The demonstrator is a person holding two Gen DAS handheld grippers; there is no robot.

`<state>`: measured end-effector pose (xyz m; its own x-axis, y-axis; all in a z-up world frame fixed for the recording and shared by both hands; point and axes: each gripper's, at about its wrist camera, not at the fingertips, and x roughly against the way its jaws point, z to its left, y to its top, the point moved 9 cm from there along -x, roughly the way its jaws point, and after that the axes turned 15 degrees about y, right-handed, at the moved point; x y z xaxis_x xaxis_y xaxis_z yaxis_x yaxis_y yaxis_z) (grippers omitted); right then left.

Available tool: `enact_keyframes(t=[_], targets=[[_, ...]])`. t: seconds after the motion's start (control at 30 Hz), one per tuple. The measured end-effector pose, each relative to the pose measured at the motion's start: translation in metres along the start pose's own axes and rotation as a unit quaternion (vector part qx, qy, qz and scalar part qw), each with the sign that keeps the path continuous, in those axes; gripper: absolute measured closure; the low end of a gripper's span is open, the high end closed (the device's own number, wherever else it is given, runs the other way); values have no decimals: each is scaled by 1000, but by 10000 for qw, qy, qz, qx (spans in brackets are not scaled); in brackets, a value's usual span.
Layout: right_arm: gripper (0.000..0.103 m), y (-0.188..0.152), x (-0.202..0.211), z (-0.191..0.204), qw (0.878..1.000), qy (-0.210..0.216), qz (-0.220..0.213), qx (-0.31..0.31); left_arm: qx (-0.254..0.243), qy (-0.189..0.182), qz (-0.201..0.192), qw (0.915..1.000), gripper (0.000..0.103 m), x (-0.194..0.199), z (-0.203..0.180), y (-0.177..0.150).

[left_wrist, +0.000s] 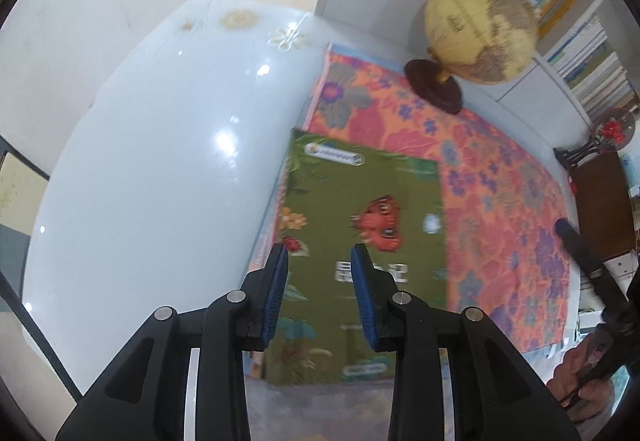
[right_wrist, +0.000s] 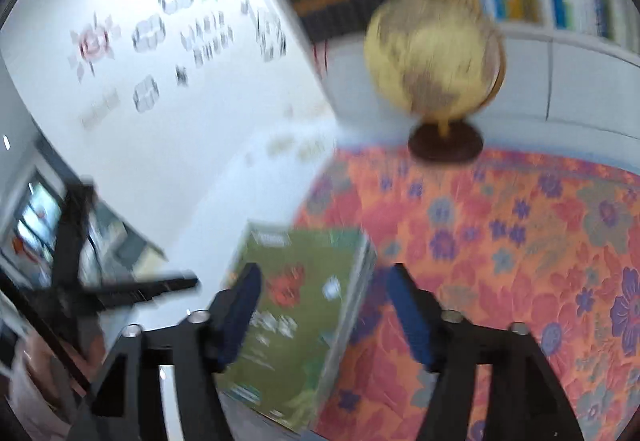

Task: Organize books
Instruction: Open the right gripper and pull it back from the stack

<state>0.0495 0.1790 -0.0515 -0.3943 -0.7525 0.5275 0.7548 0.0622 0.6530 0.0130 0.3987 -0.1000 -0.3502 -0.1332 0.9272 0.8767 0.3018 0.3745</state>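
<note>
Green book [left_wrist: 360,241] flat on the floral cloth [left_wrist: 500,201], below and ahead of your left gripper [left_wrist: 320,261], jaws narrowly parted, empty, your right gripper [right_wrist: 324,277] jaws wide, empty, above its right edge.

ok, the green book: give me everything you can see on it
The green book is a large flat volume whose dark green cover shows leaves, flowers, a red-orange butterfly, a ladybird, pale title characters too blurred to read, and a small white label near its far edge. It lies face up, closed, on the floral mat, close to the mat's edge beside the white table. The right wrist view shows its pale page edge. Neither gripper looks to be touching it.
</note>
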Motion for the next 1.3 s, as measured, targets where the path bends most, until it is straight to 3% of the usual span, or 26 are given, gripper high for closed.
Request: enact_keyframes(t=[0.07,0.13,0.2,0.33,0.53,0.83,1.07,1.27,1.3], targets=[[26,4,9,-5,9985,-484,189,-153,-76,170,-87,9998,73,11,-5,-2],[36,-7,17,-16,9904,-1139,733,-260,-230,367,-129,9990,73,21,-14,-7],[43,-17,32,-16,9868,-1301,890,-362,-350,525,-148,9979,73,31,-22,-15],[42,-28,68,-3,9813,-1596,1071,-123,-617,706,-350,9950,73,59,-39,-32],[40,-36,100,12,9816,-1738,795,34,-735,646,-614,9933,73,75,-71,-51],[40,-59,87,14,9814,-1666,945,130,-732,649,-479,9941,73,64,-86,-79],[40,-58,81,14,9797,-1723,1001,222,-733,705,-589,9931,73,63,-85,-78],[40,-63,75,8,9793,-1701,1098,73,-855,767,-546,9919,62,57,-88,-78],[40,-64,75,8,9792,-1697,1109,47,-907,783,-542,9913,49,56,-90,-78]])
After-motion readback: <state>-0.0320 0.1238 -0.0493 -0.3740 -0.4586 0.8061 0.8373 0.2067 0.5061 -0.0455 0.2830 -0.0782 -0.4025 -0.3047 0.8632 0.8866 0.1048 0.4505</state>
